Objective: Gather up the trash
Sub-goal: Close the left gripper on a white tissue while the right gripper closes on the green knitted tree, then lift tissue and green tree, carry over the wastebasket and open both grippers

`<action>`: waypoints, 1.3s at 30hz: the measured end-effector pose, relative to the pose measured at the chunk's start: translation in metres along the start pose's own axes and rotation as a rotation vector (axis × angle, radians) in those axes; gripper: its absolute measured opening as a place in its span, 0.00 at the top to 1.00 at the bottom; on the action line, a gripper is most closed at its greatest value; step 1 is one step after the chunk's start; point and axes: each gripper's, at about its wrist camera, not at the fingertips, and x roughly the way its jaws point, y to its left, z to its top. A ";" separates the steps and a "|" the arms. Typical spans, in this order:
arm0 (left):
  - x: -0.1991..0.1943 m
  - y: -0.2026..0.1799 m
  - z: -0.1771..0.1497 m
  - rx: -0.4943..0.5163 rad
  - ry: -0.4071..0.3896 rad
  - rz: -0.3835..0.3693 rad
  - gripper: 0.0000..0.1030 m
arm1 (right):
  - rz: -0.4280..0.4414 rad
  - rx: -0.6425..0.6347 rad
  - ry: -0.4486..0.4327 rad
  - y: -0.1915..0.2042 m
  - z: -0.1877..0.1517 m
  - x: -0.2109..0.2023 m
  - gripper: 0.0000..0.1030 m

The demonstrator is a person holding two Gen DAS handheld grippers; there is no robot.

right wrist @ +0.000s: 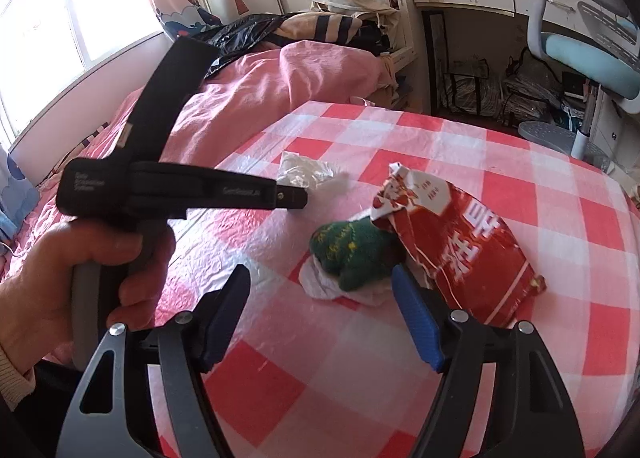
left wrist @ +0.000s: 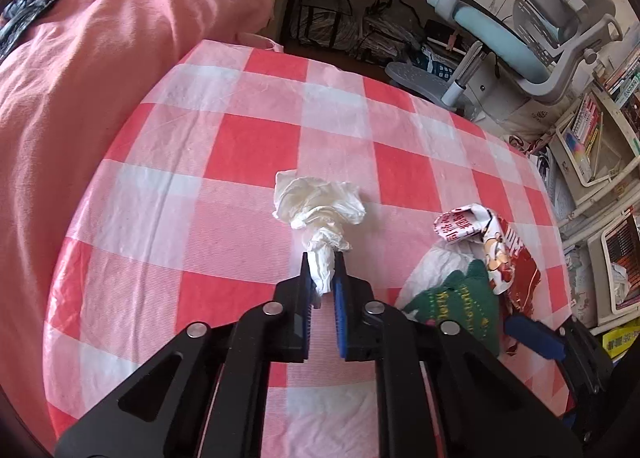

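On the red-and-white checked tablecloth (left wrist: pixel 248 146), the left gripper (left wrist: pixel 323 270) was pinched shut on the near tail of a crumpled white tissue (left wrist: pixel 320 202), whose bulk lay just beyond its tips. To the right, the right gripper (right wrist: pixel 322 298) stood wide open, holding nothing, its blue pads (right wrist: pixel 416 322) flanking a crumpled green wrapper (right wrist: pixel 352 254) lying on white paper (right wrist: pixel 320 284). A torn red snack bag (right wrist: pixel 456 242) touched the green wrapper's right side
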 end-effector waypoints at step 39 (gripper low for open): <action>-0.112 -0.053 -0.085 0.198 -0.141 -0.158 0.94 | -0.104 0.045 -0.093 -0.014 -0.033 -0.150 0.75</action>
